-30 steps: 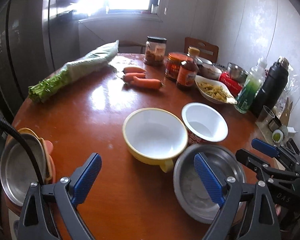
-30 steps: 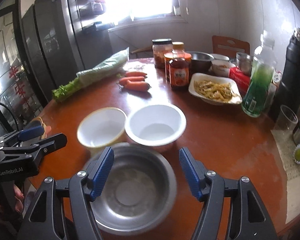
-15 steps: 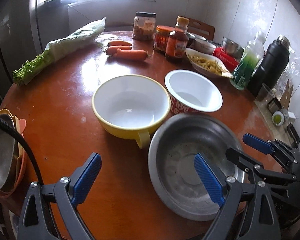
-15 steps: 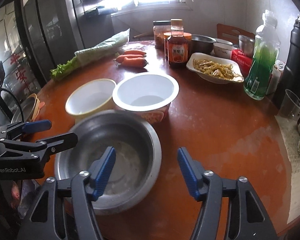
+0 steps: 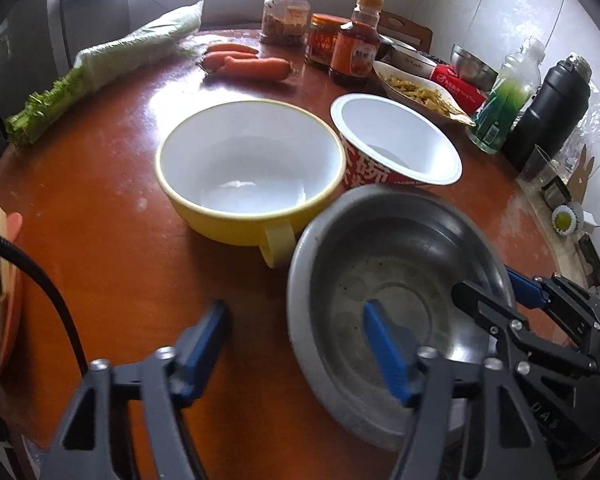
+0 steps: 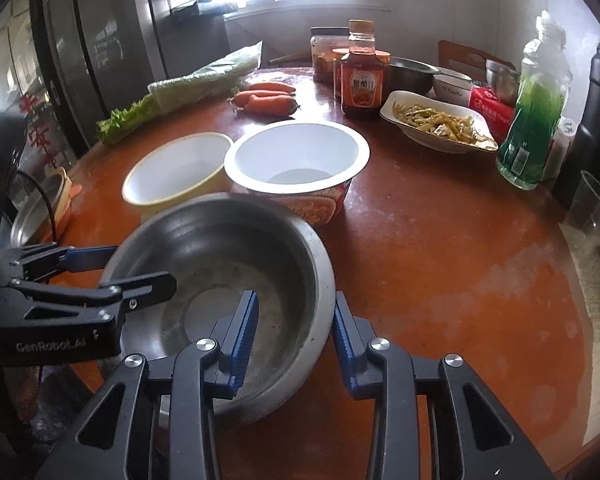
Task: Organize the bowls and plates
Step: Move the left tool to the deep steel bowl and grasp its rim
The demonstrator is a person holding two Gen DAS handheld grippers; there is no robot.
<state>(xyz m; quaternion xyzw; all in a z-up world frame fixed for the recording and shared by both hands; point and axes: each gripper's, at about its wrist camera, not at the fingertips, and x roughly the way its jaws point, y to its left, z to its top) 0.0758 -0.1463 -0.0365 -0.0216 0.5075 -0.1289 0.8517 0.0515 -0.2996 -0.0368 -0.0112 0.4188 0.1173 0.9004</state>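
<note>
Two grippers now straddle our steel bowl (image 6: 220,292) at the worktop's (image 6: 440,272) near edge. Our left gripper (image 5: 296,344) has just narrowed over the bowl's left rim, and our right gripper (image 6: 294,332) has just closed around the right rim; we cannot tell if the fingers press yet. Both sat higher and wider a second ago.

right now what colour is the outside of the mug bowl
Yellow, white inside; clearest in the left wrist view.
</note>
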